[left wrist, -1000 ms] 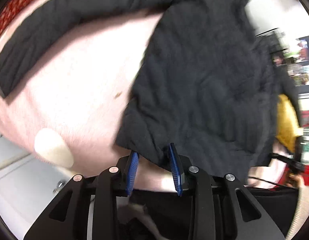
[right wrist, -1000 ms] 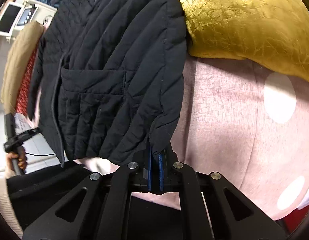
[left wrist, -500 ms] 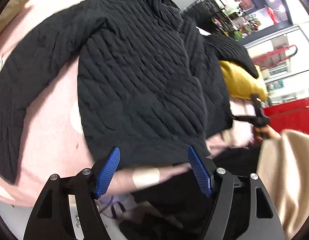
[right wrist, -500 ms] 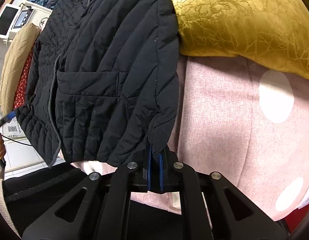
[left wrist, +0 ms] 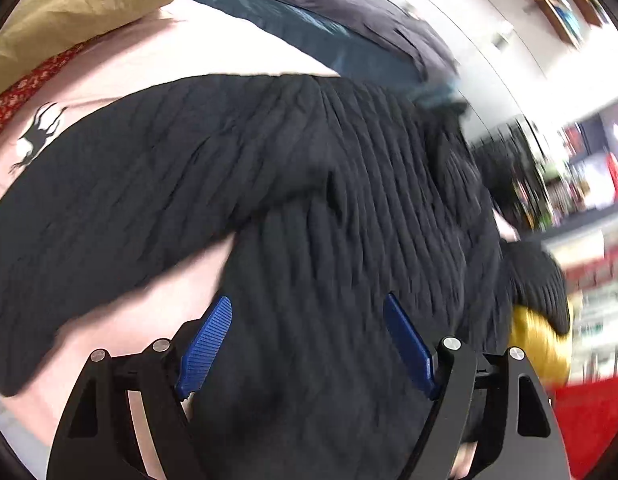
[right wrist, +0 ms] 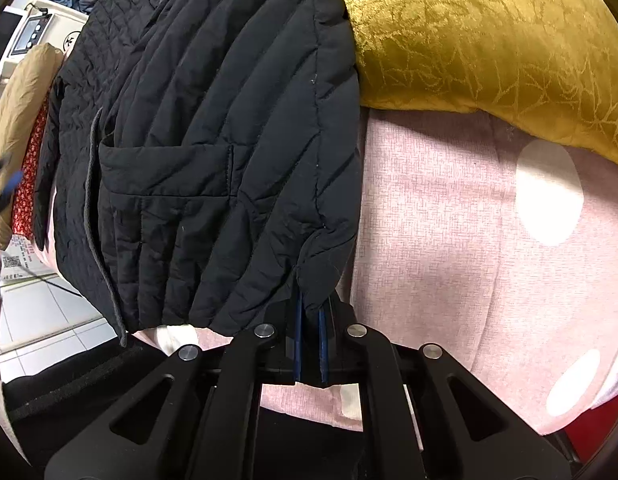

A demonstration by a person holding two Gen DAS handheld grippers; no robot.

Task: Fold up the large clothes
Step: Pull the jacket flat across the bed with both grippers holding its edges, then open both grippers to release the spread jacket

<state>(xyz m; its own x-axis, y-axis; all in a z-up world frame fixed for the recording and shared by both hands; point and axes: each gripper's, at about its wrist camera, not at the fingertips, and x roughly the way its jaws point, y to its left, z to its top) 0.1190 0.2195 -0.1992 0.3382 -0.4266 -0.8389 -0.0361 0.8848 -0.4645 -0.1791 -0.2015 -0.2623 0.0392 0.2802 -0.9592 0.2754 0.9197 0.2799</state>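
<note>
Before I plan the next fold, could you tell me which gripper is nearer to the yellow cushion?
Right. The right gripper, shut on the black jacket hem, sits just below the yellow cushion. The left gripper, jaws opening, hovers over the jacket's far side, the cushion at its view's edge.

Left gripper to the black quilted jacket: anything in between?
Nothing visible. The left gripper hangs right over the black quilted jacket on the pink spotted cover, jaws opening, pads clear of the fabric. The right gripper is shut on the jacket's hem corner.
</note>
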